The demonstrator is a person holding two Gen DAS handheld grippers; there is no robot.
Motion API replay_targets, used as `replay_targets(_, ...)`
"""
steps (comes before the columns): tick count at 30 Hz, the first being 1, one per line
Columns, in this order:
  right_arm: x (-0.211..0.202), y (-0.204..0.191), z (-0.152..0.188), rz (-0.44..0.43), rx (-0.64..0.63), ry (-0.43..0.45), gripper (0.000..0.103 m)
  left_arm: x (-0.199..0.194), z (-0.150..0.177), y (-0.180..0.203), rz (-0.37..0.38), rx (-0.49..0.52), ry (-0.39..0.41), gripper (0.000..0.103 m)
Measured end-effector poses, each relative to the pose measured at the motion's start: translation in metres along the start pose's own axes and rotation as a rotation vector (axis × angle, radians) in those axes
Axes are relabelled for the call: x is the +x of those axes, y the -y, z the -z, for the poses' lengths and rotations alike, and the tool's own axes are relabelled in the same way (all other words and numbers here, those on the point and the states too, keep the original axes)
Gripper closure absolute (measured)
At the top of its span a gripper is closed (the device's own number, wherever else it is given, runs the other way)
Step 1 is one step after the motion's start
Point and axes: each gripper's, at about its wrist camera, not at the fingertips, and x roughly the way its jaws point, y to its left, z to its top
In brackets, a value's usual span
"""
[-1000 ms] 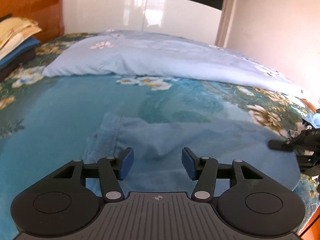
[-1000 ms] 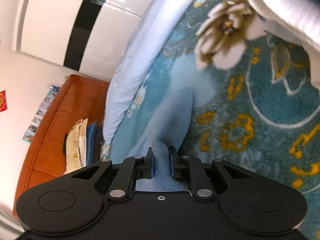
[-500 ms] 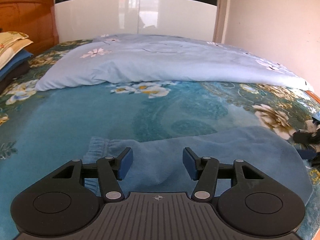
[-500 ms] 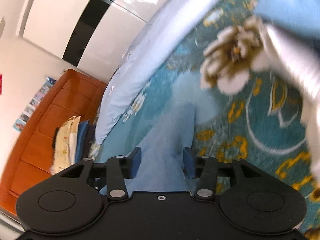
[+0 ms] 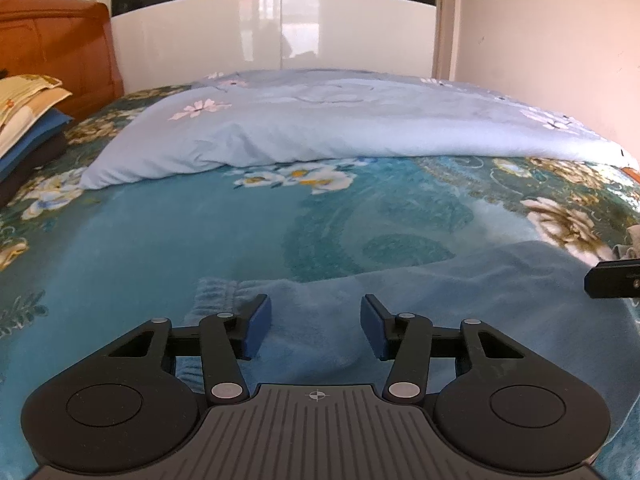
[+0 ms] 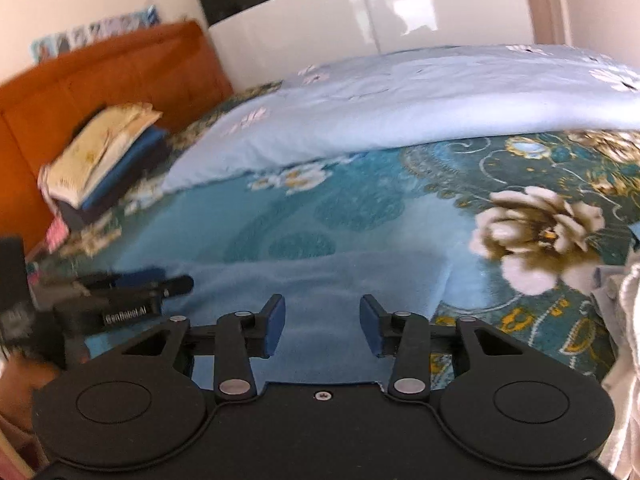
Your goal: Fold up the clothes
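Right gripper (image 6: 322, 326): jaws apart, closing slightly, empty after letting go of the blue garment (image 6: 320, 280); rolled level, lifted. Left gripper (image 5: 316, 326): parted, narrowing a little, nothing pinched. Garment flat on the floral bedspread (image 5: 180, 232), probably awaiting another fold. Beyond: pale quilt (image 5: 340, 120), stacked linens (image 6: 104, 148), pale cloth (image 6: 624, 320) near right.

Two hand-held grippers (image 5: 316, 330) (image 6: 322, 328), one blue garment (image 5: 460, 300), one quilt (image 5: 340, 124).
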Motion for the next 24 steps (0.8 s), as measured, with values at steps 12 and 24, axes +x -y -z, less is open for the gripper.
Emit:
replay_targets(12,0.017,0.01,0.013,0.09,-0.065,-0.04,0.092,0.004,0.014,-0.026,-0.011,-0.05,-0.021,0.063)
replay_targets(24,0.025,0.028,0.023,0.072,0.023,-0.052,0.101,0.007,0.02,-0.032,0.008,-0.079,-0.025,0.063)
